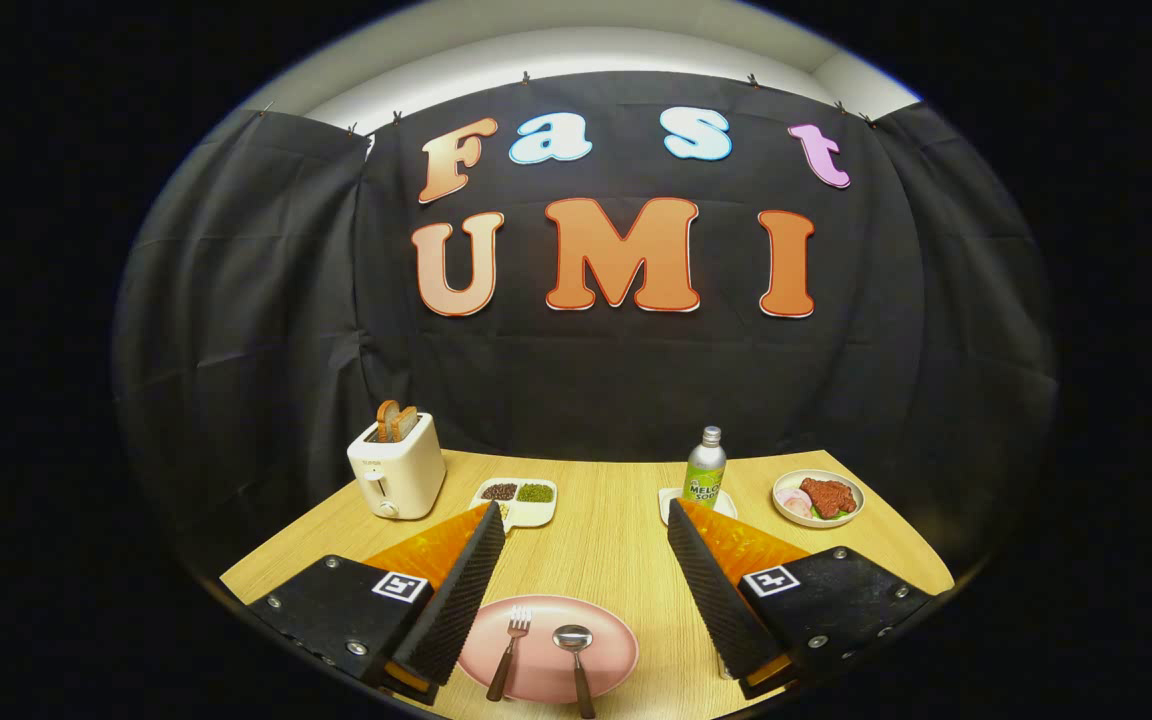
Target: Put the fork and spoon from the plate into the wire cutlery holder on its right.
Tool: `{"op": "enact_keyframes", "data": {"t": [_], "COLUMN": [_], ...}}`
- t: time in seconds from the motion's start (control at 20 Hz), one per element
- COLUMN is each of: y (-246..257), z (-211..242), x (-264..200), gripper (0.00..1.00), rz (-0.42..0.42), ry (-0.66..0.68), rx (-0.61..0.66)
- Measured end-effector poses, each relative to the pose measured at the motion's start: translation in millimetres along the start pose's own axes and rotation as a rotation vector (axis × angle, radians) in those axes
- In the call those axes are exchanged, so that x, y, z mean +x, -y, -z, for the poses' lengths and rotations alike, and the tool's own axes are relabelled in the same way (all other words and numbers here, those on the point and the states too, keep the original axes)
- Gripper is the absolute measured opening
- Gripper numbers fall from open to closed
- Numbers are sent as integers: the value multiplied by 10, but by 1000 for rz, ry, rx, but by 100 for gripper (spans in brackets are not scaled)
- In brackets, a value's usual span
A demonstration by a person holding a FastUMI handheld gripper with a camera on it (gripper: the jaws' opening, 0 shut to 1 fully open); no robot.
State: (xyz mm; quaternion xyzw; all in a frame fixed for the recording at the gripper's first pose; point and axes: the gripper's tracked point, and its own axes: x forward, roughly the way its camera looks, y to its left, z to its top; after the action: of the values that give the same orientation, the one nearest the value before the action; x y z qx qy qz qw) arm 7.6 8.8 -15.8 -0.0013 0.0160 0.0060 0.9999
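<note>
Two utensils, fork (509, 652) and spoon (576, 660), lie side by side on the pink plate (611, 630) between our gripper's (586, 522) wide-spread fingers, handles toward us, likely easing pickup. We cannot locate the holder.

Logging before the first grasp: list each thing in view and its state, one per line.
Gripper: jaws wide open, holding nothing.
Fork: lying on the plate.
Spoon: lying on the plate, beside the fork.
Plate: between the jaws, on the table.
Toaster: bread standing in its slots.
Bottle: upright, capped.
</note>
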Motion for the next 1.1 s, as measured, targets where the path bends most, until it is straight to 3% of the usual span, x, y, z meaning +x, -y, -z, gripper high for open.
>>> {"op": "enact_keyframes", "data": {"t": [0.45,0.85,1.1], "y": [-5,122,99], "z": [251,1202,1862], "x": [132,236,211], "gripper": [99,99,97], "rz": [7,49,25], "ry": [-22,-180,-321], "rx": [-1,-32,-20]}}
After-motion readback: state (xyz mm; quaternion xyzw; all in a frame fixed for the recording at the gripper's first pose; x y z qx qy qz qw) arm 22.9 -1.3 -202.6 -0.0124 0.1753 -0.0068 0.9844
